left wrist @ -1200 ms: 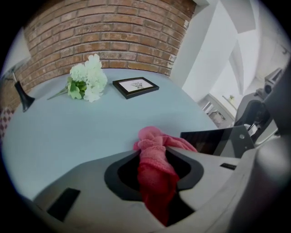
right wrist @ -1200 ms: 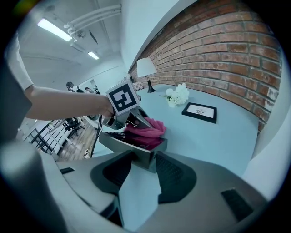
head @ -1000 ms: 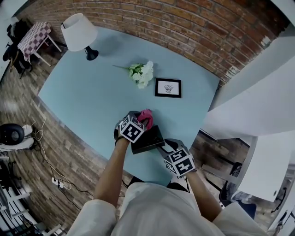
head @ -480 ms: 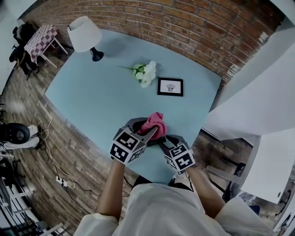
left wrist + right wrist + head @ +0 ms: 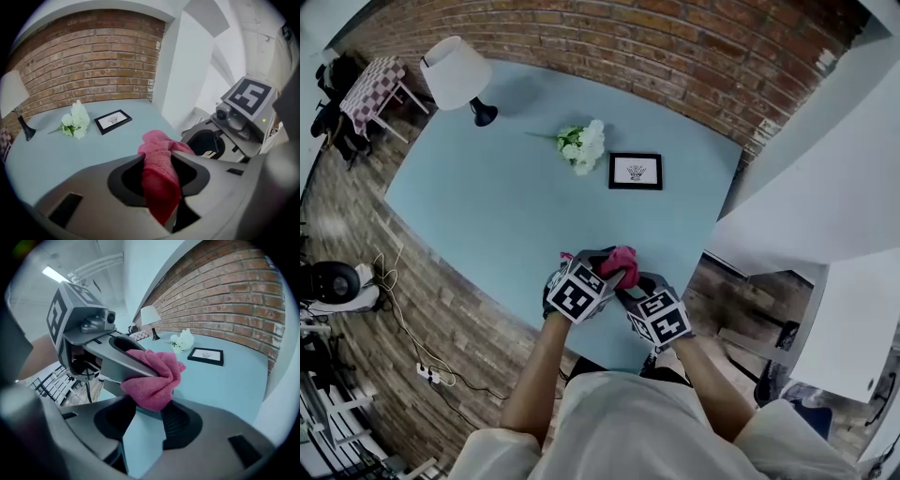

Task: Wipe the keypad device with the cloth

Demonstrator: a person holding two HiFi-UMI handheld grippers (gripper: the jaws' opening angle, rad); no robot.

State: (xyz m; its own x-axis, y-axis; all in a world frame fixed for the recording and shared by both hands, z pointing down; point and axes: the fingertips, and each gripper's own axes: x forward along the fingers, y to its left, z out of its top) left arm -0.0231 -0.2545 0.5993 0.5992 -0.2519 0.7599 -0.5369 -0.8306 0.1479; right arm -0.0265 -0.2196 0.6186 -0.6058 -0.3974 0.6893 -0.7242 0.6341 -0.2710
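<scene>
A pink cloth is bunched in my left gripper, which is shut on it over the table's near edge. In the left gripper view the cloth hangs down between the closed jaws of that gripper. My right gripper points at the cloth from the right. In the right gripper view the jaws of the right gripper stand a little apart, with blue table showing between them. The cloth sits just past their tips. The black keypad device is hidden under the grippers.
The light blue table carries a white lamp at the far left, a white flower bunch and a small framed picture. A brick wall runs behind the table. The table's near edge is right under my hands, with wooden floor beyond it.
The left gripper has carried the cloth right and toward me. The right gripper has closed in on the cloth. The black device, plain to see one second ago, is now covered.
</scene>
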